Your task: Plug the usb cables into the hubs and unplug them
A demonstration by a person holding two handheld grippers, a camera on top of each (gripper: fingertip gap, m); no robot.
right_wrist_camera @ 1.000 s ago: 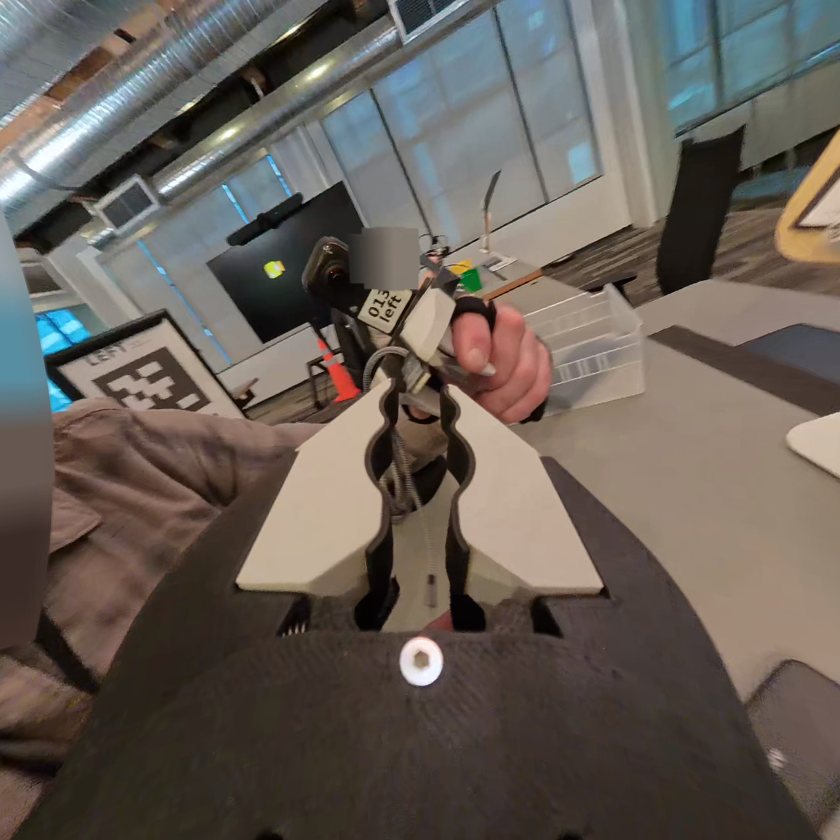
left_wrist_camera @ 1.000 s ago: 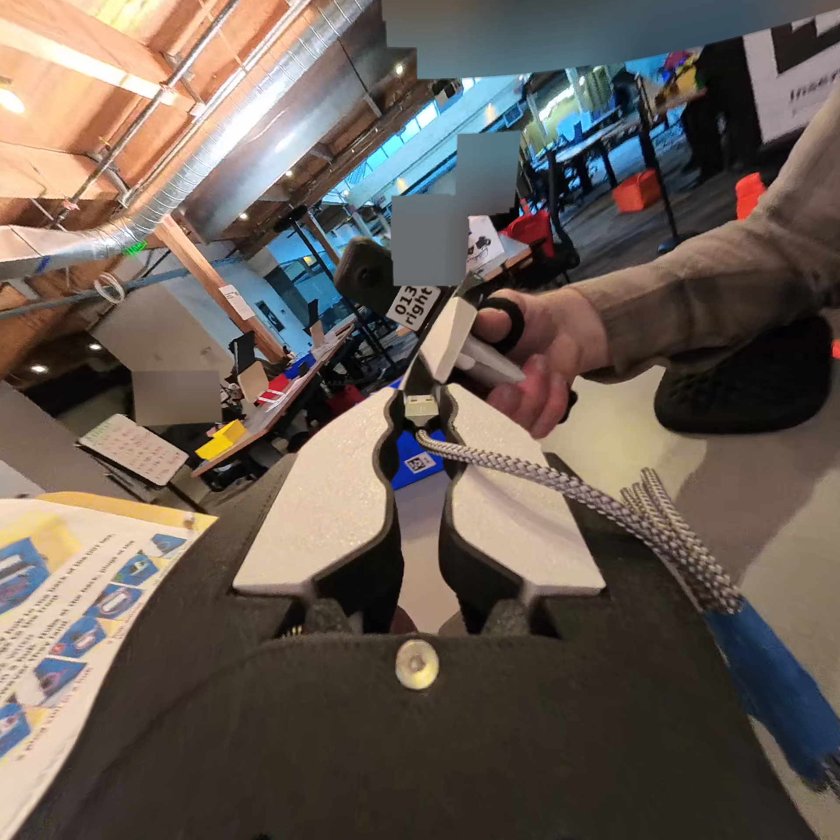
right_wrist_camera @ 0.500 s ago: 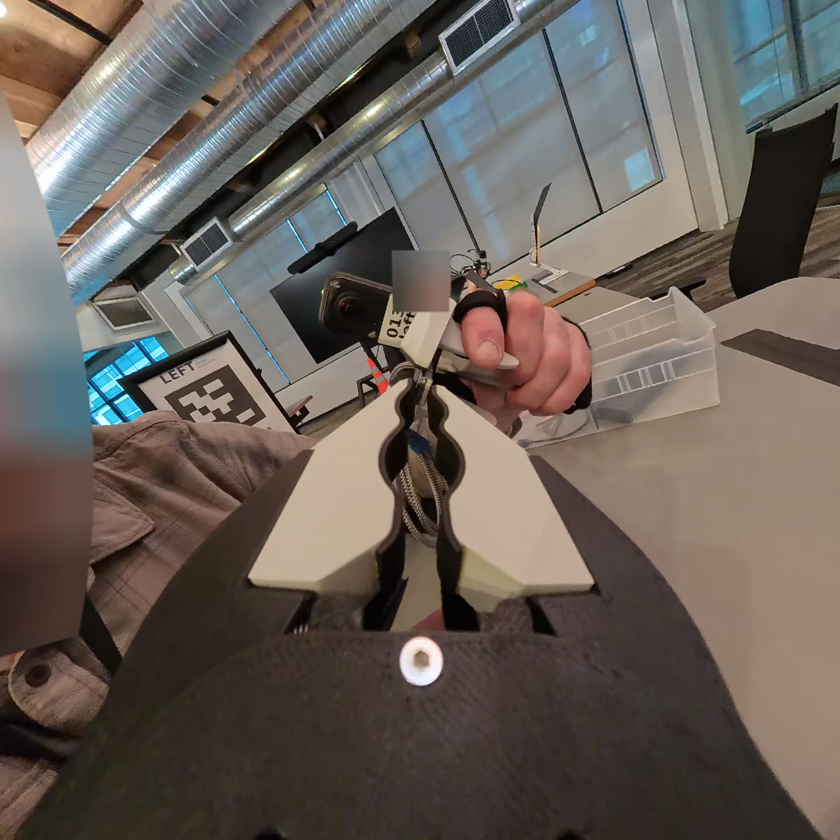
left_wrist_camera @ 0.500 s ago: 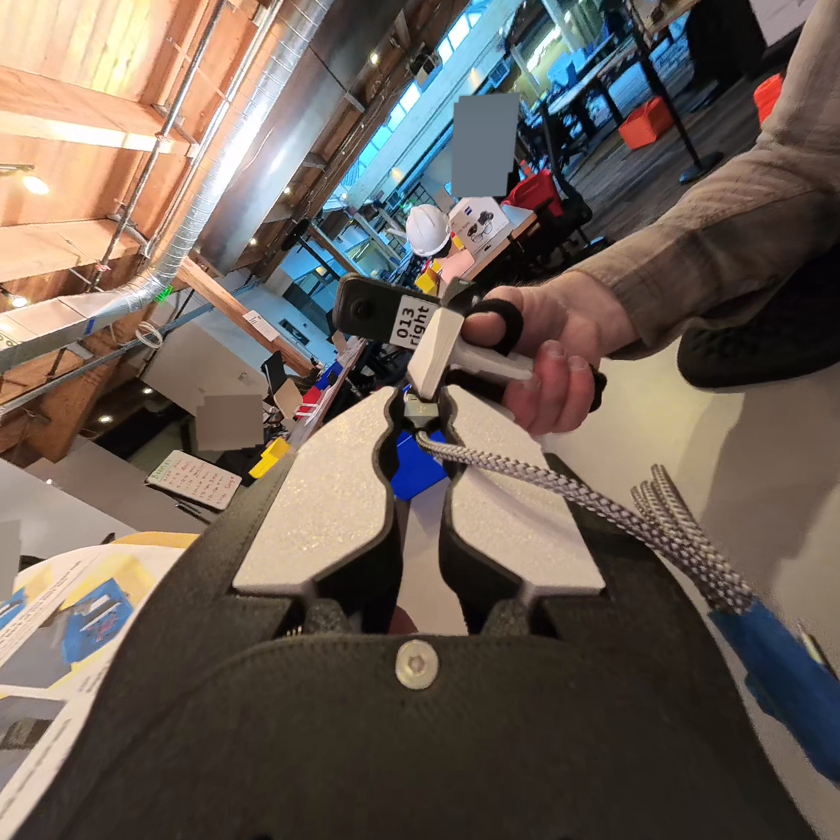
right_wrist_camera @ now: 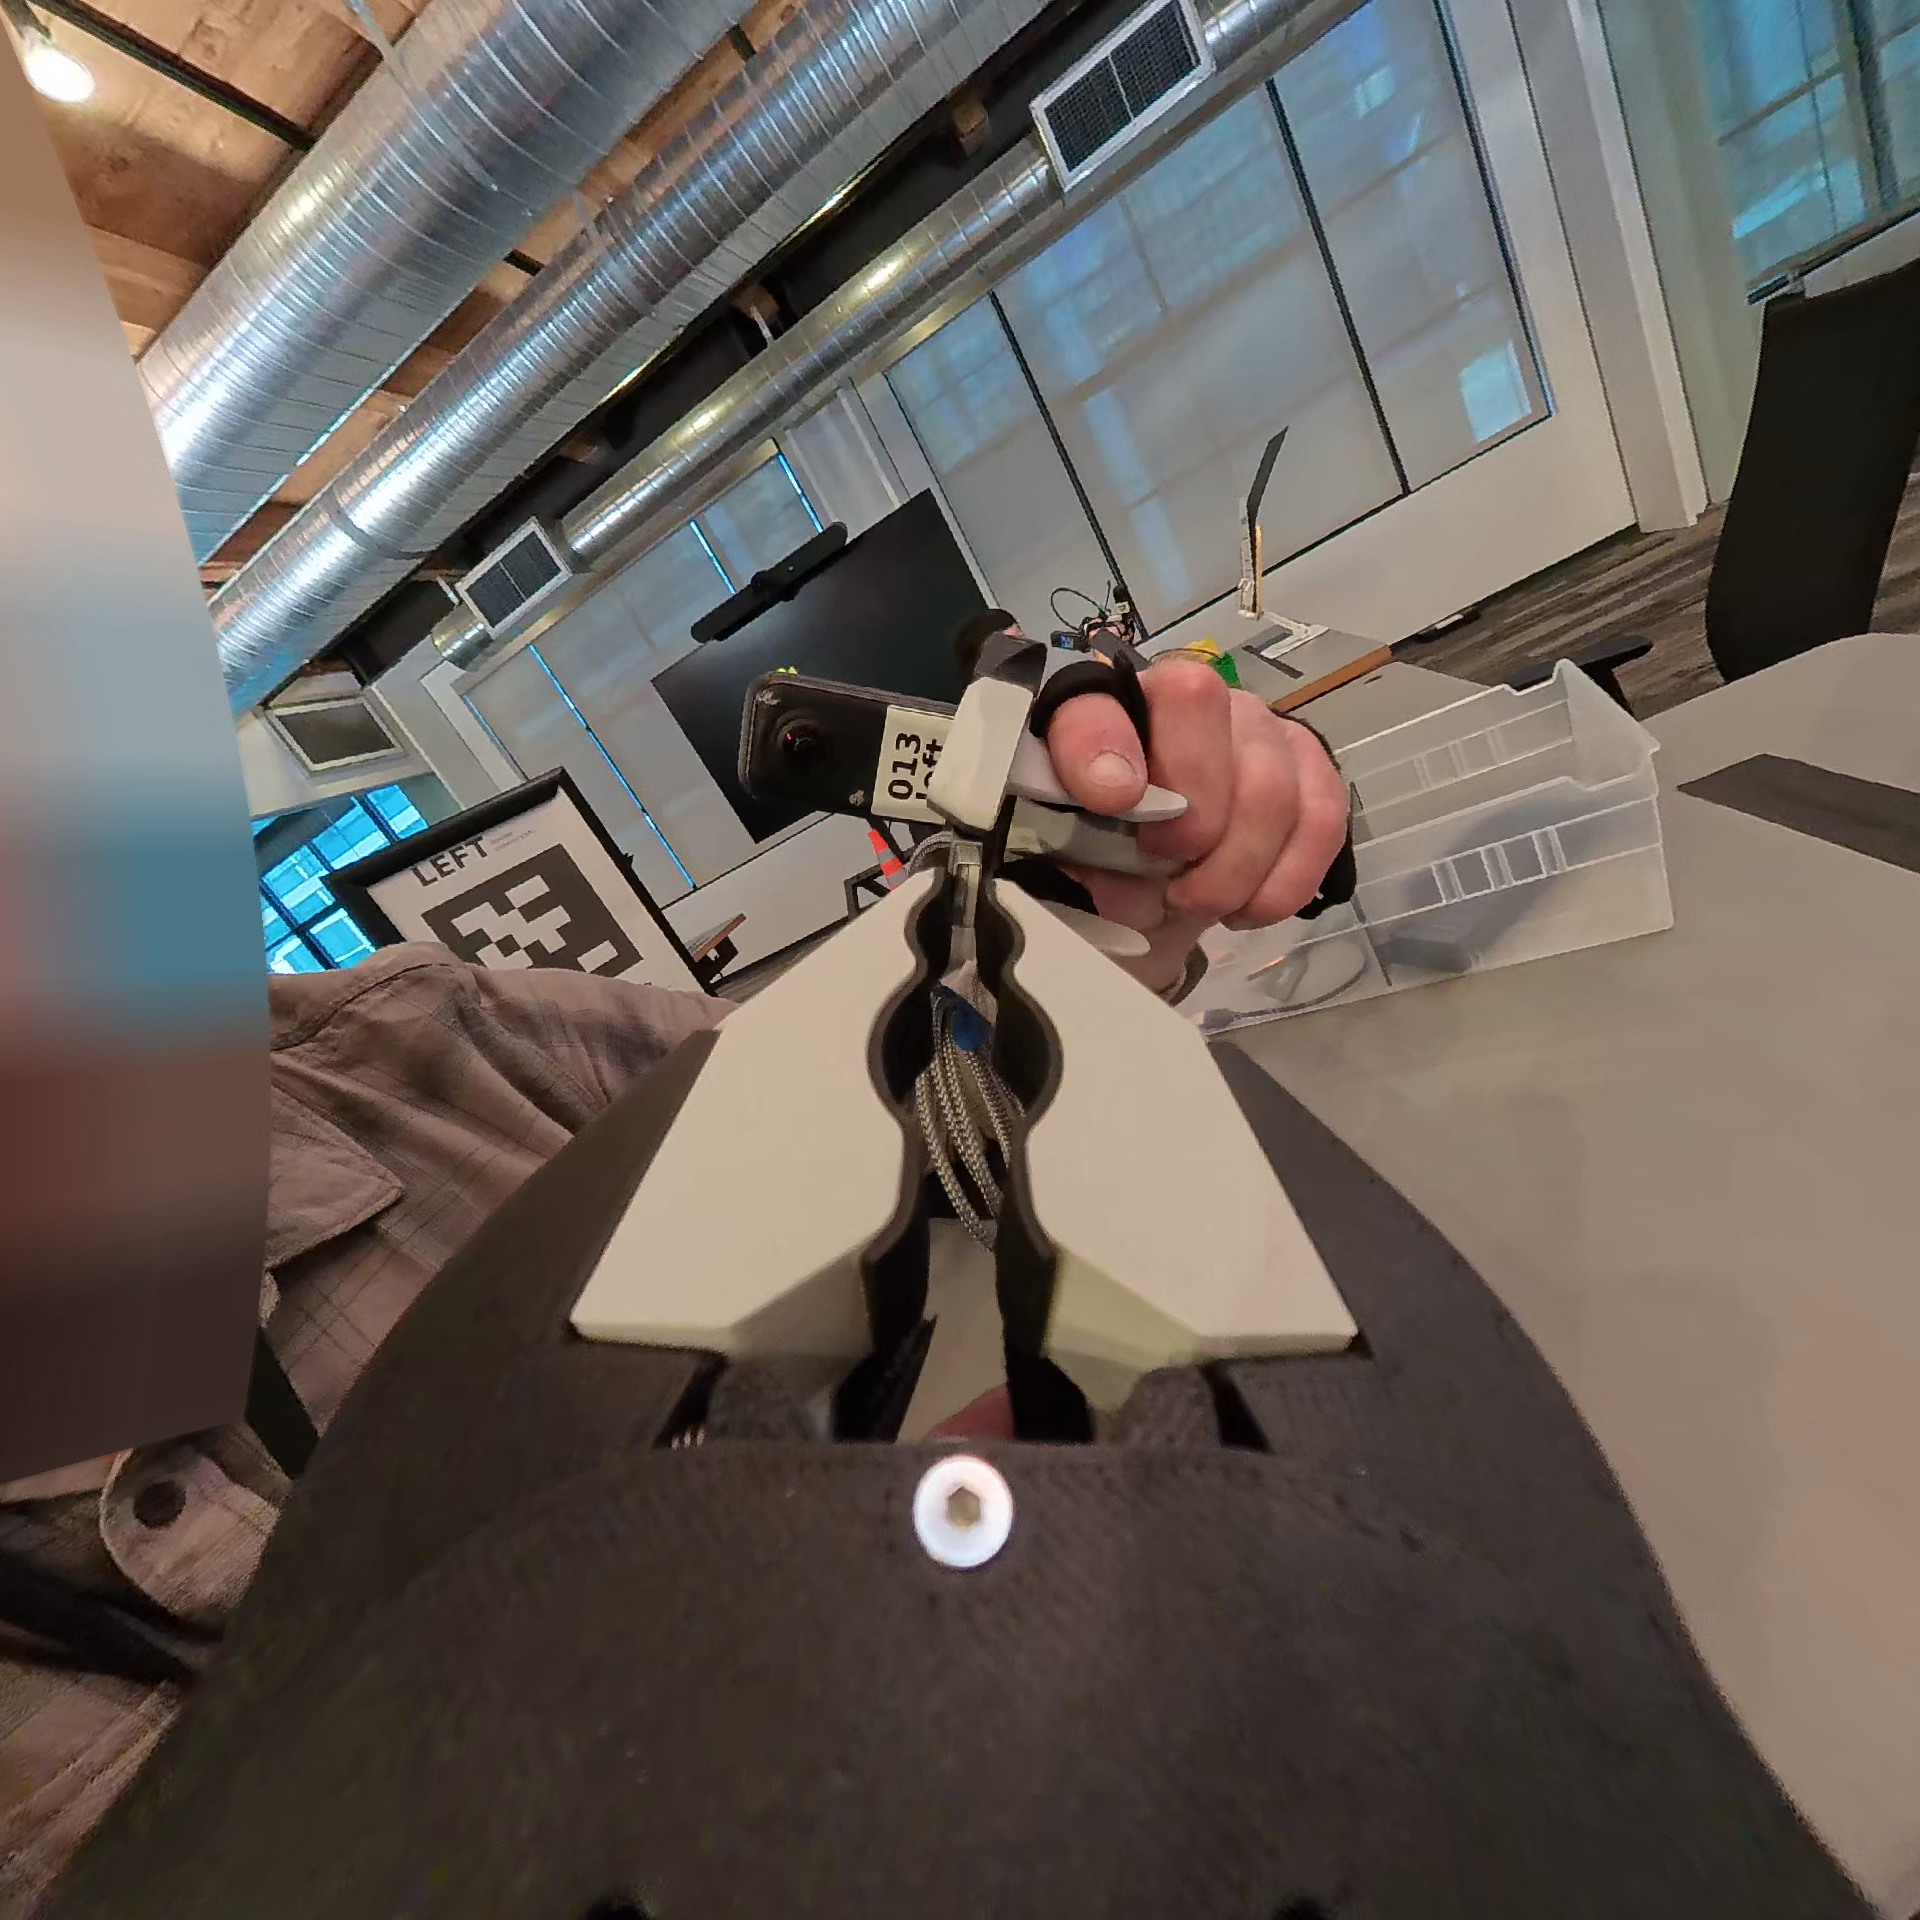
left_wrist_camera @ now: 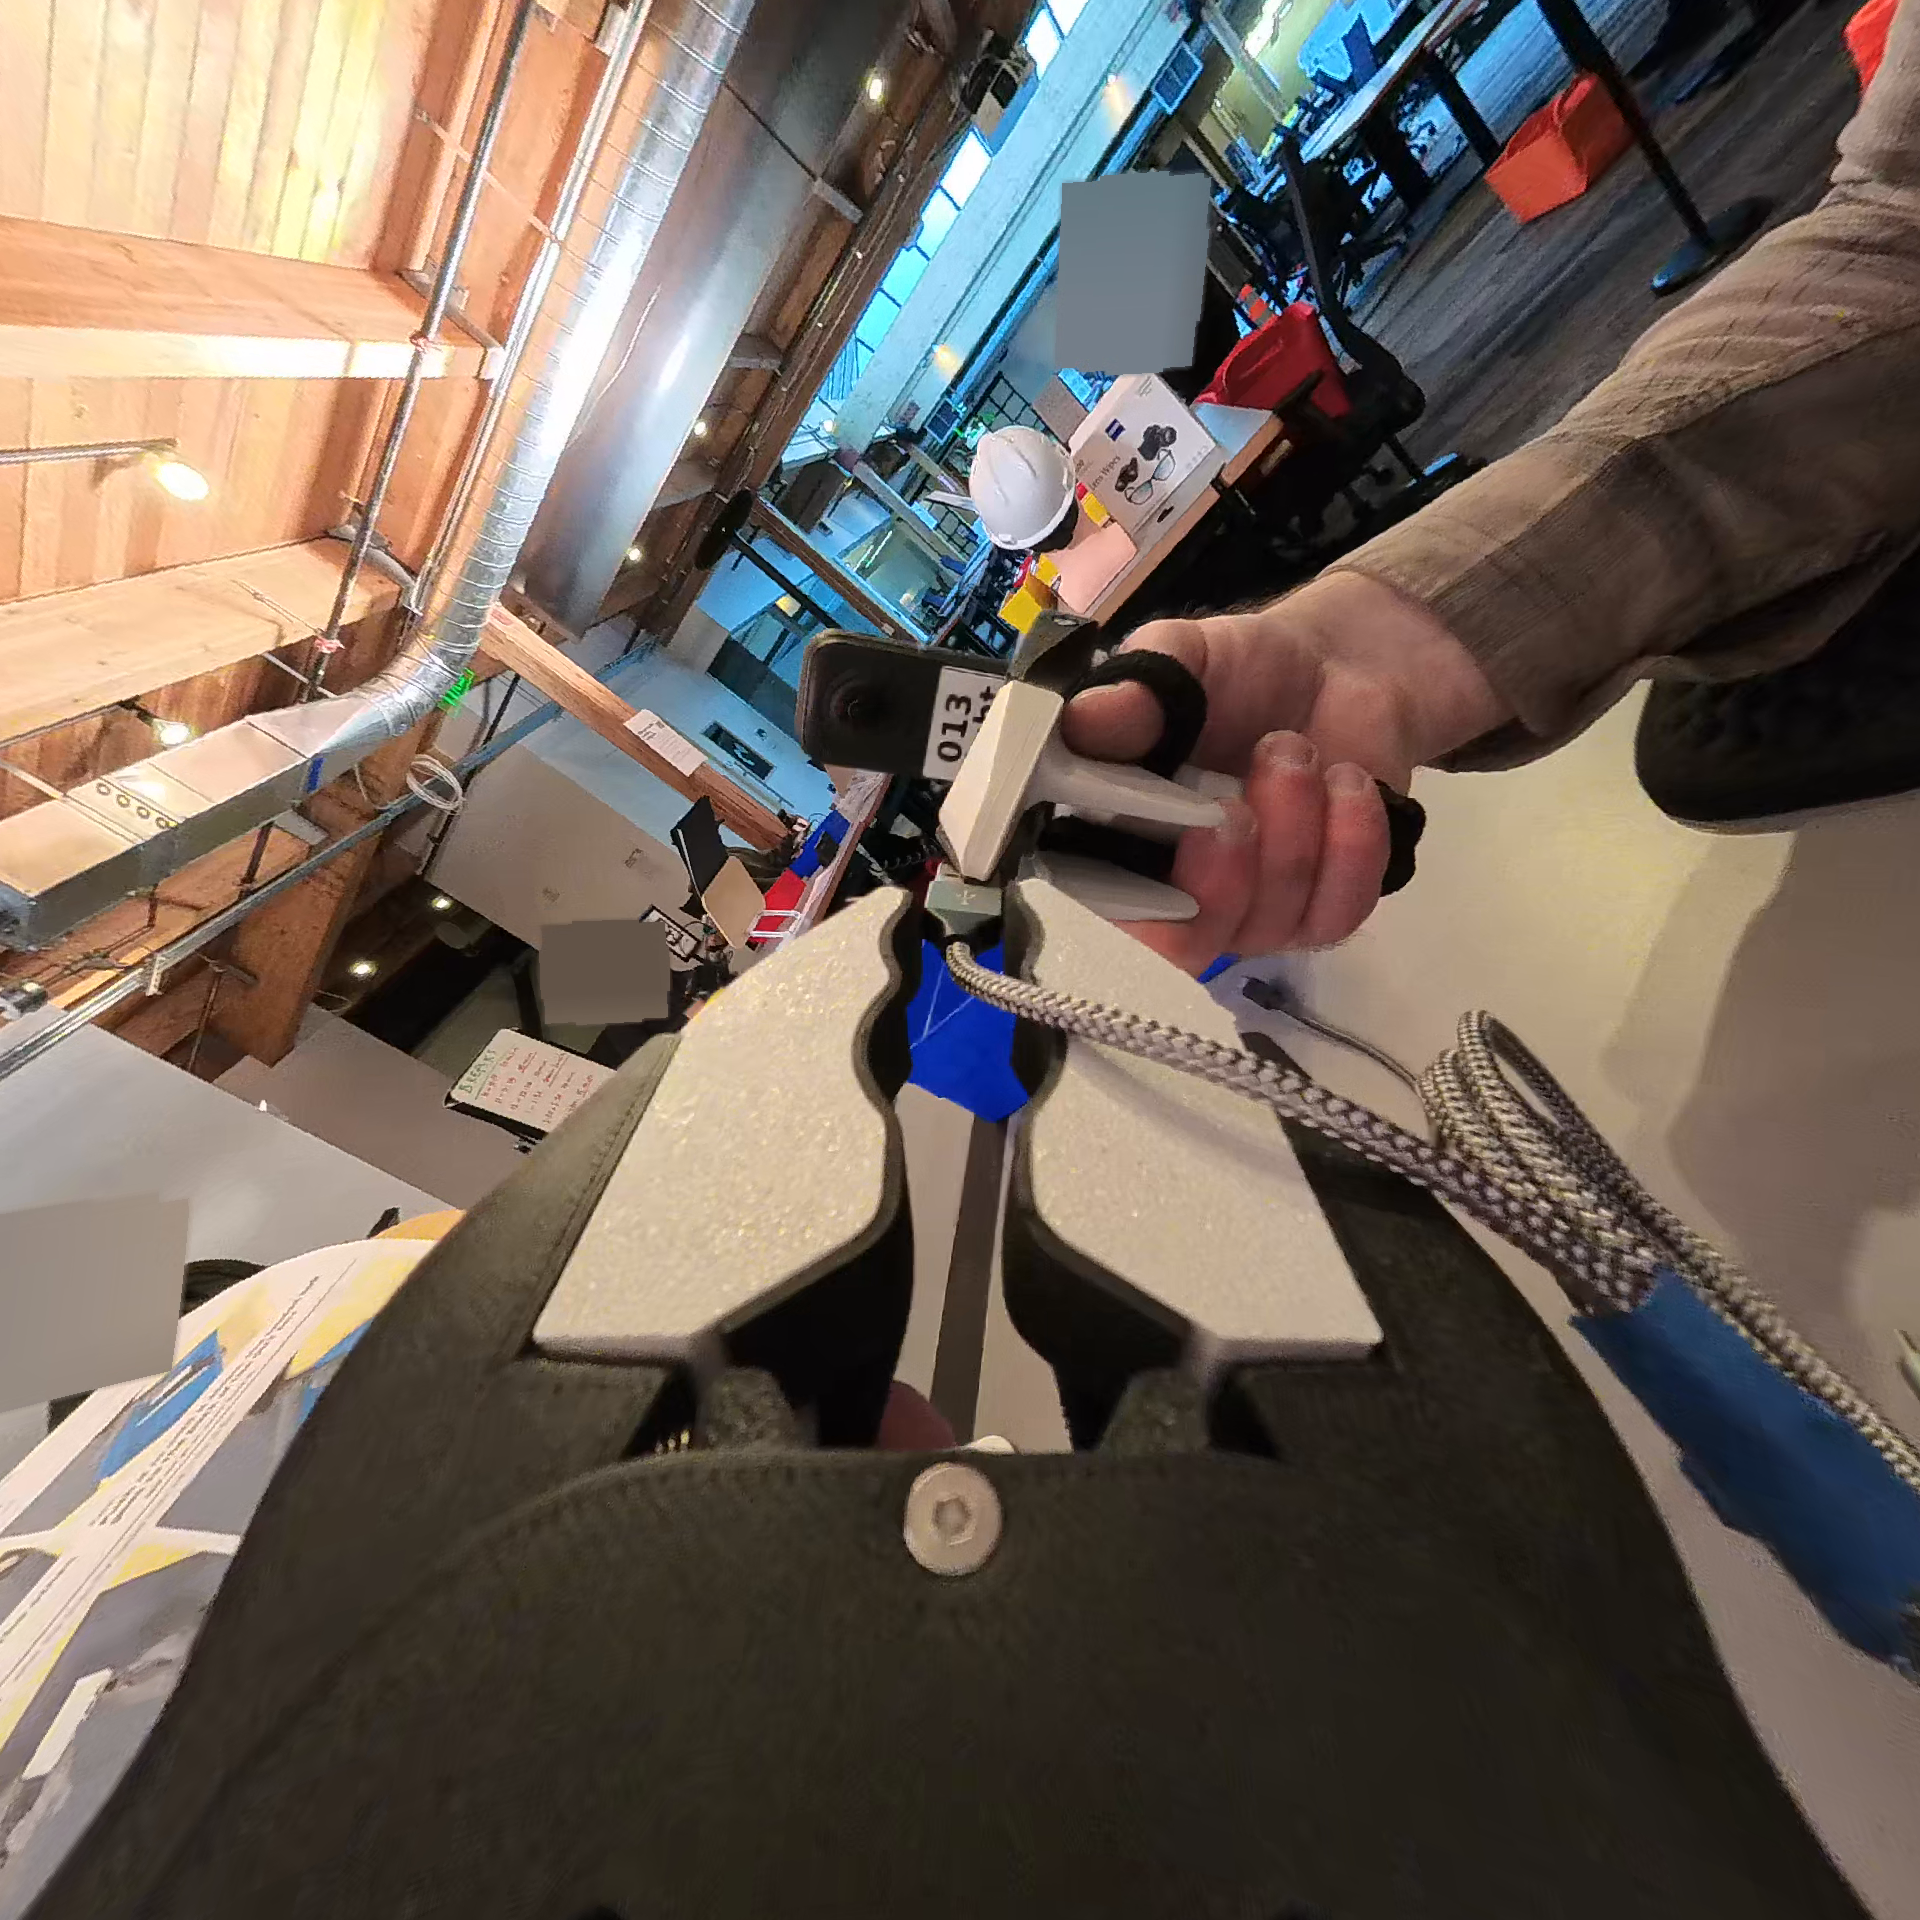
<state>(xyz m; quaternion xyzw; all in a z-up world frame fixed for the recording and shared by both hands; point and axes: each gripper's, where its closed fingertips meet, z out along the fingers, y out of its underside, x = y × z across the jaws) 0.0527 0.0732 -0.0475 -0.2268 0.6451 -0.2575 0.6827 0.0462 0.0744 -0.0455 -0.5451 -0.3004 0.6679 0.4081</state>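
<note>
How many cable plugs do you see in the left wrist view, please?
2: a grey plug at the left claw's tips and a small dark plug on the table beyond. Others may be hidden.

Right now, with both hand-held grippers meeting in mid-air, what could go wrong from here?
1. The left hand-held gripper and the right hand-held gripper both seem to pinch the small plug at their very tips; a mistimed release could twist or drop it.
2. The coiled cable, bundled with blue tape, hangs off to one side; its weight may pull the plug askew.
3. No hub is in view, so alignment cannot be checked.
</note>
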